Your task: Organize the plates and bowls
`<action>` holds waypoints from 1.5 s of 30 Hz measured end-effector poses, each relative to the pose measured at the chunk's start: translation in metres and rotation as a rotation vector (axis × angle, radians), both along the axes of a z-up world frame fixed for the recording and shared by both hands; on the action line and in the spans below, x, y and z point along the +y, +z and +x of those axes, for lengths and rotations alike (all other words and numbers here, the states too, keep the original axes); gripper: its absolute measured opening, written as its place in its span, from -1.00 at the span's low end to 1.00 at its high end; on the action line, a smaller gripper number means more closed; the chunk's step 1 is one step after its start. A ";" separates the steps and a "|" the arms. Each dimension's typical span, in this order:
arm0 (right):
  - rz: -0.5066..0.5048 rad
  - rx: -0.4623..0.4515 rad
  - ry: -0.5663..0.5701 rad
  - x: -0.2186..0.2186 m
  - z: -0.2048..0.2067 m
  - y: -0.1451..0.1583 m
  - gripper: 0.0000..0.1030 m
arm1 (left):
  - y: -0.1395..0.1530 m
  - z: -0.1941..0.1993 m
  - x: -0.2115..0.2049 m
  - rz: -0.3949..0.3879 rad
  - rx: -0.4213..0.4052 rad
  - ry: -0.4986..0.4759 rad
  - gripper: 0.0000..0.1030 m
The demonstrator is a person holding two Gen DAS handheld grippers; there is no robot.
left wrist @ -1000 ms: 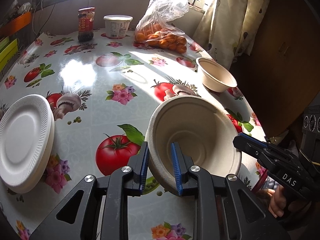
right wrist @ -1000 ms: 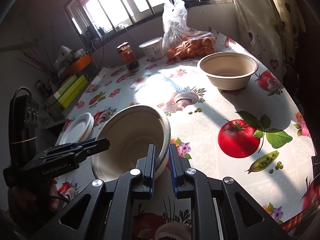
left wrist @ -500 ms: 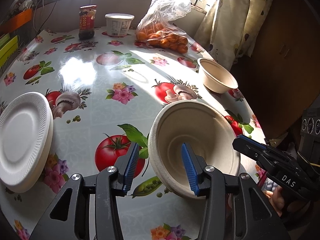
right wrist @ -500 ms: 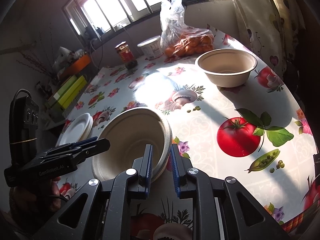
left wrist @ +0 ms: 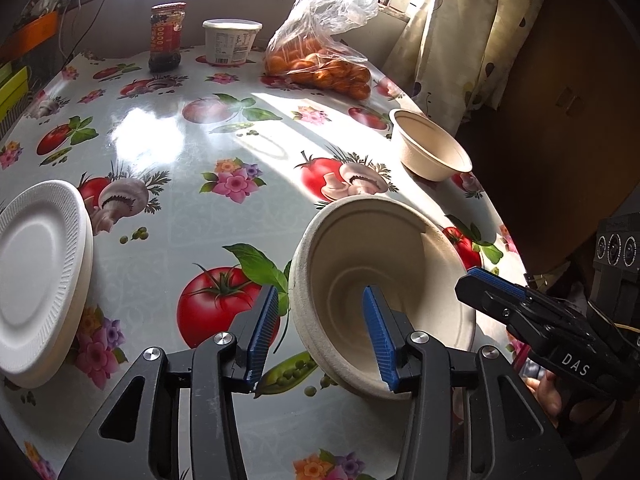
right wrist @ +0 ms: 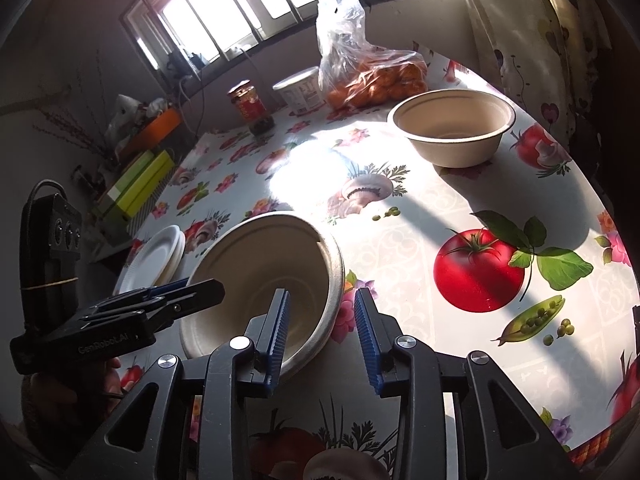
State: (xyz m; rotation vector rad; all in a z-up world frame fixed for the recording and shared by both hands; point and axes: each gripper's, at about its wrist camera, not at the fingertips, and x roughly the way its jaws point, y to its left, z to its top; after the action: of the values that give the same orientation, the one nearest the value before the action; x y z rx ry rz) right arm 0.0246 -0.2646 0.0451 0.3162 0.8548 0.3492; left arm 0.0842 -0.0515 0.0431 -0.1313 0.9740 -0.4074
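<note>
Both grippers letting go of a stacked paper bowl

Left gripper (left wrist: 320, 330) has spread off the near bowls' (left wrist: 380, 292) rim; right gripper (right wrist: 322, 332) is opening, rim between, pads clear. Released on the table (left wrist: 168, 216); another bowl (right wrist: 454, 128) waits beyond.

plates (left wrist: 36, 276) left of bowl (left wrist: 376, 296)
</note>
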 end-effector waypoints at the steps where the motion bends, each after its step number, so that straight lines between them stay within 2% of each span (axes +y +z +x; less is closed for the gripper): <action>1: -0.001 0.003 0.000 0.000 0.000 0.000 -0.36 | 0.000 0.000 -0.001 -0.001 -0.001 -0.004 -0.12; 9: 0.015 0.017 0.007 -0.003 0.005 -0.003 -0.36 | -0.001 0.004 -0.014 0.001 0.009 -0.045 -0.12; 23: -0.004 0.014 -0.031 -0.014 0.015 -0.002 -0.36 | -0.005 0.016 -0.035 0.054 0.014 -0.088 -0.12; 26: 0.009 0.031 -0.051 -0.021 0.017 -0.004 -0.33 | -0.005 0.016 -0.035 0.037 0.021 -0.101 -0.12; 30: 0.026 0.019 -0.090 -0.038 0.017 -0.002 -0.27 | 0.003 0.017 -0.026 0.052 -0.015 -0.085 -0.12; 38: -0.024 -0.063 -0.190 -0.078 0.019 0.022 -0.27 | 0.036 0.042 -0.019 0.116 -0.111 -0.092 -0.12; 45: -0.038 -0.082 -0.238 -0.098 0.022 0.030 -0.27 | 0.055 0.054 -0.017 0.106 -0.153 -0.105 -0.12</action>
State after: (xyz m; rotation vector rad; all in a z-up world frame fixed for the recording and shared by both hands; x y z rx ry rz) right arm 0.0464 -0.3628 0.0750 0.3613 0.7335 0.1236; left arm 0.1385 -0.0681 0.0979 0.0465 0.8518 -0.4544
